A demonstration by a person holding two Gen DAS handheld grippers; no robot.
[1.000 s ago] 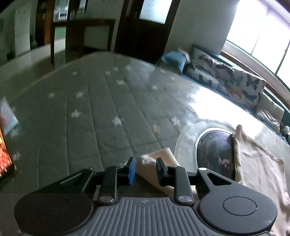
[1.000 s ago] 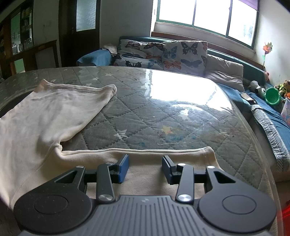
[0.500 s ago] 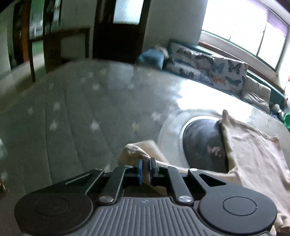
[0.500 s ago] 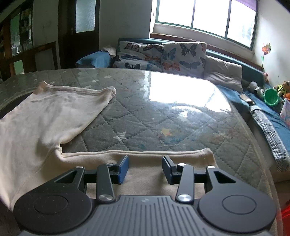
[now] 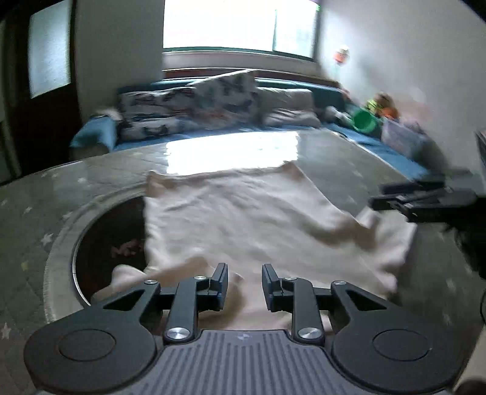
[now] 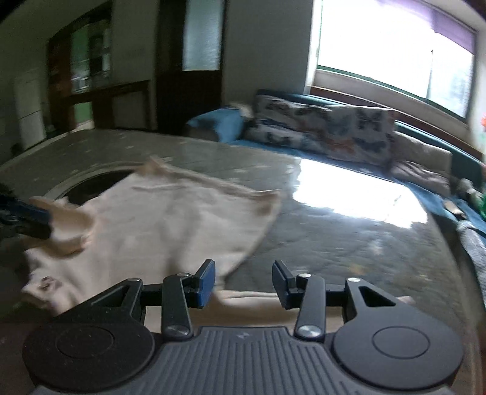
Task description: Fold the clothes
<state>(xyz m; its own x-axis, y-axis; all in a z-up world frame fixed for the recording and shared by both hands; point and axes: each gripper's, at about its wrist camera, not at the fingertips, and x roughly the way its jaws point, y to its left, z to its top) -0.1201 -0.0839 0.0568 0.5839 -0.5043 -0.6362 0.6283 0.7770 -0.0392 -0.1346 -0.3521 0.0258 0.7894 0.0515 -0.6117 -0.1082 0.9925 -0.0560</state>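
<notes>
Surface: grey quilted cover with pale stars spreads ahead of both claws, with a bright patch of window glare on its far part.
Garment: cream garment lies rumpled on that cover, straight ahead of the left claw and running under its fingers; in the right wrist view it sits ahead and to the left, with a strip passing beneath the fingers.
Left claw: left gripper has its fingers spread, with cloth showing in the gap; nothing is pinched.
Right claw: right gripper is spread wide above the garment's near edge, empty between the pads; from the left view it shows blurred at far right, near the cloth's right side.
Opening: dark round opening lies ahead-left of the left claw, the garment's left edge draped over it.
Beyond: butterfly-print cushions line a blue bench past the cover, under a bright window.
Far right: green cup, blurred.
</notes>
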